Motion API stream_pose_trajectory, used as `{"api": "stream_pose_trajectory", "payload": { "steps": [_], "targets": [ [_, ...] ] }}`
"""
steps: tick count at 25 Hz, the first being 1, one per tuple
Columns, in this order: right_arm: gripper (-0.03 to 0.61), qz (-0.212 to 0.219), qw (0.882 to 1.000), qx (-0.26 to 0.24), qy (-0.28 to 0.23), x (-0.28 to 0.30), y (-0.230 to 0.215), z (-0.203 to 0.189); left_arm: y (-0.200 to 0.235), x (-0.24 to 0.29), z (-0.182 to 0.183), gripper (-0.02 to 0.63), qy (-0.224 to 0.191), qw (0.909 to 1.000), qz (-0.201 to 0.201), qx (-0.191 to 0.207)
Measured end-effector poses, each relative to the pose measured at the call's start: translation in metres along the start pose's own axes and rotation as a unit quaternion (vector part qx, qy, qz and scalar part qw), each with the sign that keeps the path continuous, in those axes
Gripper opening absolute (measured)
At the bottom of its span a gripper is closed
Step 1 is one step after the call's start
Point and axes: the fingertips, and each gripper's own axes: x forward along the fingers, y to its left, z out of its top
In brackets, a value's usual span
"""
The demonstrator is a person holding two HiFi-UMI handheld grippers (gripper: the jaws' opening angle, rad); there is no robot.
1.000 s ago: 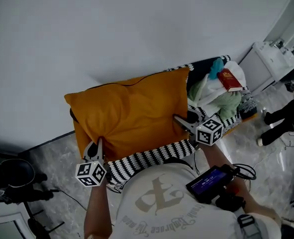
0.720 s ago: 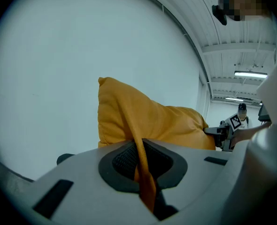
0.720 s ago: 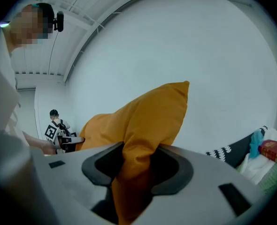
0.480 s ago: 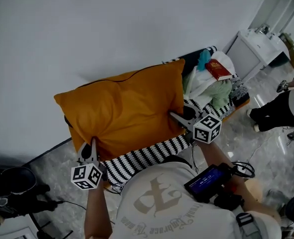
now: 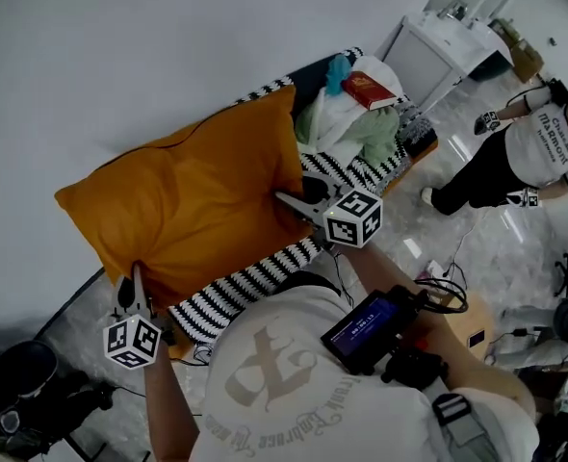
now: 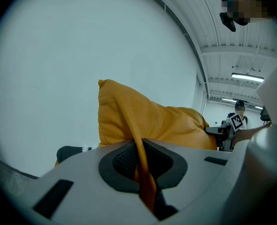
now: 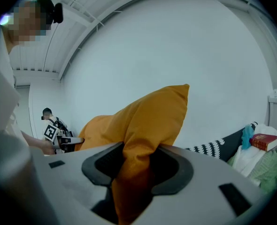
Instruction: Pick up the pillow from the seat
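Observation:
A big orange pillow [image 5: 183,210] is held up against the white wall, above the black-and-white striped seat [image 5: 241,292]. My left gripper [image 5: 133,279] is shut on a thin fold at the pillow's lower left corner [image 6: 139,161]. My right gripper [image 5: 289,200] is shut on a thick bunch of fabric at the pillow's right side [image 7: 131,161]. In the left gripper view the pillow [image 6: 152,123] rises from the jaws with the right gripper [image 6: 223,132] beyond it. In the right gripper view the pillow [image 7: 148,116] fills the middle, with the left gripper [image 7: 65,142] at the far left.
A heap of pale clothes [image 5: 356,128] with a red book [image 5: 371,89] on top lies on the seat's right end. A white cabinet [image 5: 438,51] stands beyond it. A person in dark trousers [image 5: 515,157] stands at right on the marble floor. Dark gear [image 5: 24,393] sits at lower left.
The head view has swung round, so the pillow and both grippers sit further left and lower in the picture. The standing person has come more into view. Both grips look unchanged.

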Motion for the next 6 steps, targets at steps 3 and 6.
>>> {"api": "stream_pose_trajectory", "payload": {
  "steps": [3, 6],
  "targets": [
    [0.193, -0.002, 1.000, -0.001, -0.003, 0.008, 0.004, 0.005, 0.008, 0.001, 0.008, 0.026, -0.003, 1.0000, 0.000, 0.003],
    [0.193, -0.003, 1.000, 0.001, -0.002, 0.018, 0.007, 0.007, 0.018, 0.005, 0.012, 0.026, -0.002, 1.0000, -0.001, 0.001]
  ]
}}
